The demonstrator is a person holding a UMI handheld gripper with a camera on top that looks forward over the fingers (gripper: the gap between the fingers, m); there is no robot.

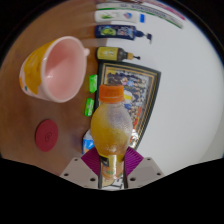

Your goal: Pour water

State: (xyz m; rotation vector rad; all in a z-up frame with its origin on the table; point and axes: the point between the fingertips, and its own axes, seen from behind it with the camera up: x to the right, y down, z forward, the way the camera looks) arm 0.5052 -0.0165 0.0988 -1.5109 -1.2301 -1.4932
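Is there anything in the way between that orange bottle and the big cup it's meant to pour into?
Nothing visible blocks it. The gripper is shut on the orange-capped bottle, which stands between its fingers. The yellow cup lies beyond, off to one side, with only bare table between. The red lid sits clear of that path.

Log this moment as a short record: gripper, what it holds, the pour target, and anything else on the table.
gripper: gripper, fingers shut on the bottle
held item: bottle of orange liquid, upright, orange collar on its neck, no cap on it
pour target: yellow cup with pink inside, tilted, beyond the fingers
cap: red cap lying on the wooden table beside the fingers
behind bottle: dark framed card
far side: small tubes in a row
pouring: not yet begun
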